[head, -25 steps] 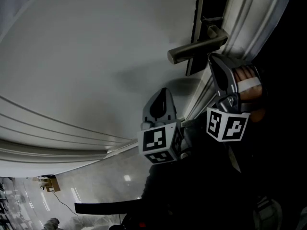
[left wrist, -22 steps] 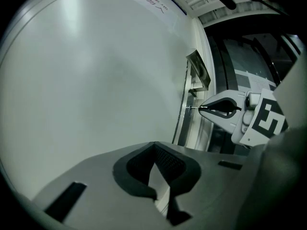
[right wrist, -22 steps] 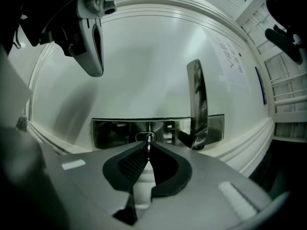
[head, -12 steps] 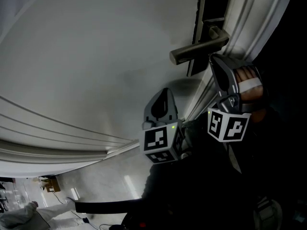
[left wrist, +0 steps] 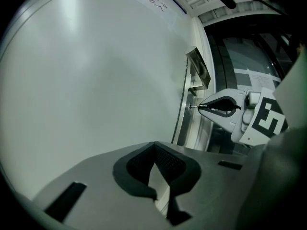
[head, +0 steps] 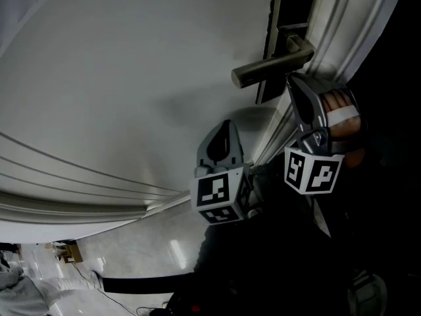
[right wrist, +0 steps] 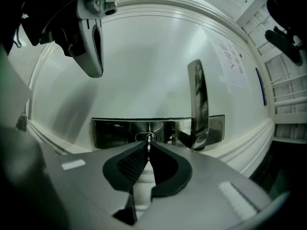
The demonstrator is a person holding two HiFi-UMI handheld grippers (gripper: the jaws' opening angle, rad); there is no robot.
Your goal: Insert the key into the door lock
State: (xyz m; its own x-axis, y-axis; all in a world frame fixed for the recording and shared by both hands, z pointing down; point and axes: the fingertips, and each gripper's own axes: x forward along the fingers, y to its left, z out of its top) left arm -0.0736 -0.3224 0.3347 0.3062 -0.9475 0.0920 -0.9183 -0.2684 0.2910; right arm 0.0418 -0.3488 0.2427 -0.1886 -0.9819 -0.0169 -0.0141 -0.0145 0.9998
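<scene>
I am holding the key [right wrist: 148,138] edge-on in my right claw [right wrist: 147,150], the two jaws pressed together on it so that only a thin strip of metal is showing past the tips. The key's point is sitting at the keyhole [right wrist: 139,136] in the shiny lock plate [right wrist: 112,131] on the white door [head: 131,78]; how deep it is going in I cannot tell. The handle [right wrist: 199,104] is standing out from the same plate just to the right of the keyhole, close beside my jaws but not touching them. From above, my right claw is reaching in under that handle, along the edge of the moulded door frame [head: 342,25]. My left claw [left wrist: 154,143] is hanging beside the door panel, well apart from the lock, its jaw tips closed together on nothing. A paper notice [right wrist: 230,63] is sticking to the door beyond the handle.
</scene>
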